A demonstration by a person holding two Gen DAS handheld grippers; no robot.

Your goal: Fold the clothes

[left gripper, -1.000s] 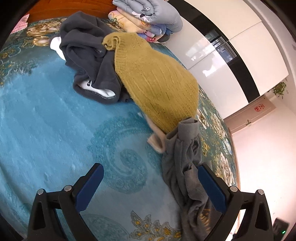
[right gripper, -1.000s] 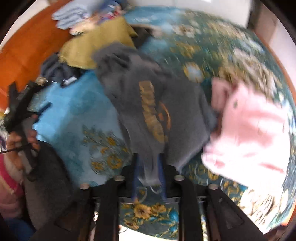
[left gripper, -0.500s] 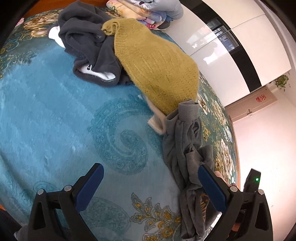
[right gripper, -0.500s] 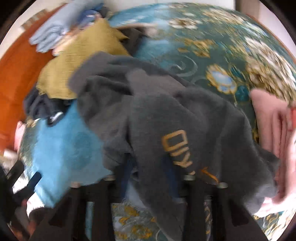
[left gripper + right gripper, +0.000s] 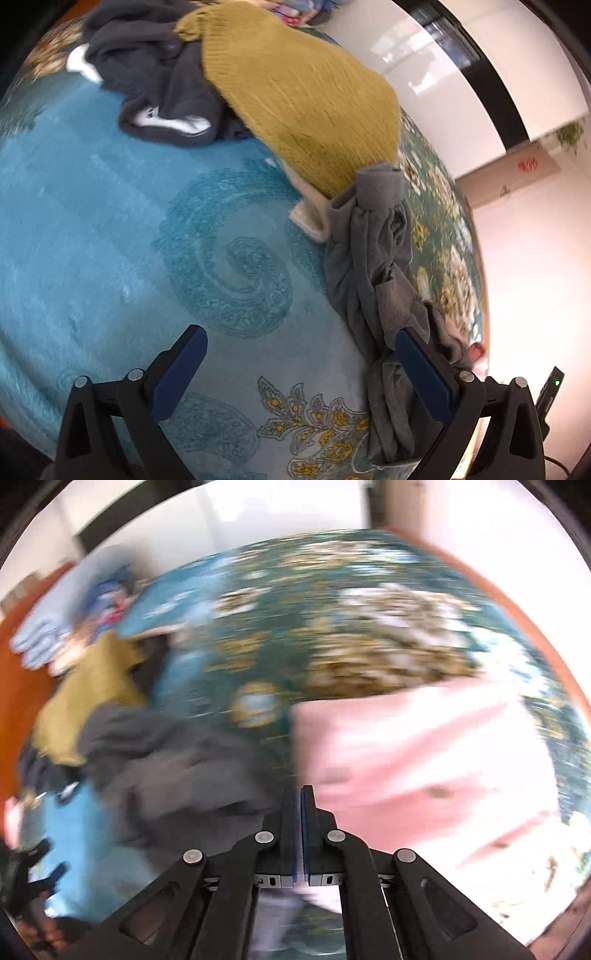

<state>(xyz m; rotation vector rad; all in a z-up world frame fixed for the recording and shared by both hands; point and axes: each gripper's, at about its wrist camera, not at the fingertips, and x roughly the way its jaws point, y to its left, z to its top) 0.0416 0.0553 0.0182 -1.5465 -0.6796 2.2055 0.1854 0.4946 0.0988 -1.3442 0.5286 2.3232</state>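
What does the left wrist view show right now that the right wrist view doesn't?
Only the left wrist view shows the open left gripper over the blue swirl carpet, and a cream garment edge under the mustard sweater. Only the right wrist view, heavily blurred, shows the pink garment and the shut right gripper; whether it pinches cloth is unclear. Both show the mustard sweater, grey sweatshirt and dark garment.
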